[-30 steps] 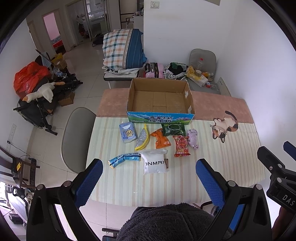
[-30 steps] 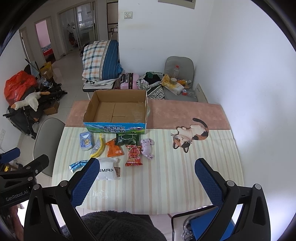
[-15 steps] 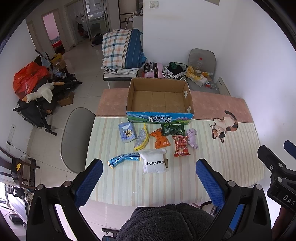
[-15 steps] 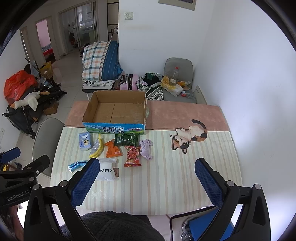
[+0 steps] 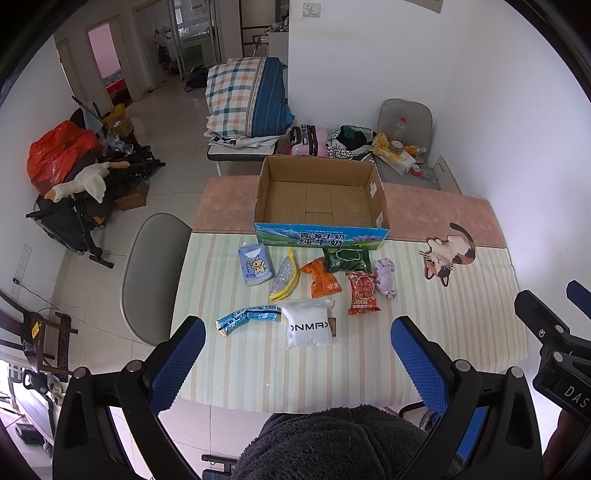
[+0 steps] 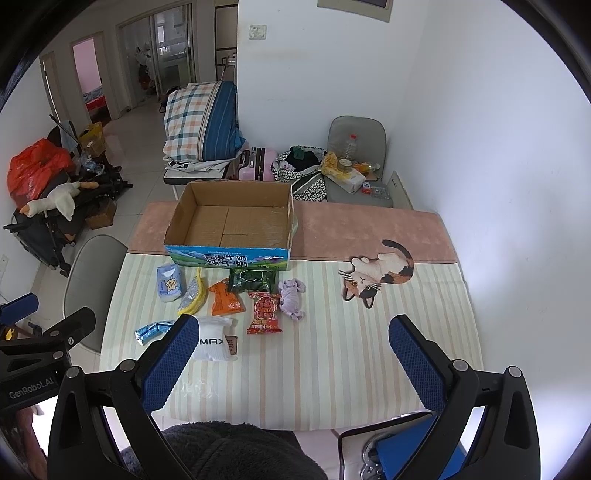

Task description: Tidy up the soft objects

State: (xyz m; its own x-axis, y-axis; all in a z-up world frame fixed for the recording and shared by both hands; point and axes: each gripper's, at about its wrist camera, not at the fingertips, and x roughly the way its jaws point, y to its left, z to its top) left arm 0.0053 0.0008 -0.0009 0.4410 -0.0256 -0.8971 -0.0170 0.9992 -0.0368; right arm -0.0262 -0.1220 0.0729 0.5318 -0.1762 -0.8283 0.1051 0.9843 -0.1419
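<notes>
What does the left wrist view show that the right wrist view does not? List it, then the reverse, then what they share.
Only the left wrist view: the white ONMAX pack unobstructed, and the right gripper's body at the right edge.

Only the right wrist view: a framed picture on the wall, and the left gripper's body at the left edge.

Both: the empty cardboard box, the purple plush toy, the red snack packet, and each view's own gripper open, left gripper and right gripper.

White plaster walls (image 6: 480, 122), glossy pale tiled floor (image 5: 162, 122). Grey padded chair (image 5: 151, 273) at table's left edge. Plaid folded bedding (image 5: 243, 99) on low bench. Daylight through far glass doors (image 6: 171, 48).
</notes>
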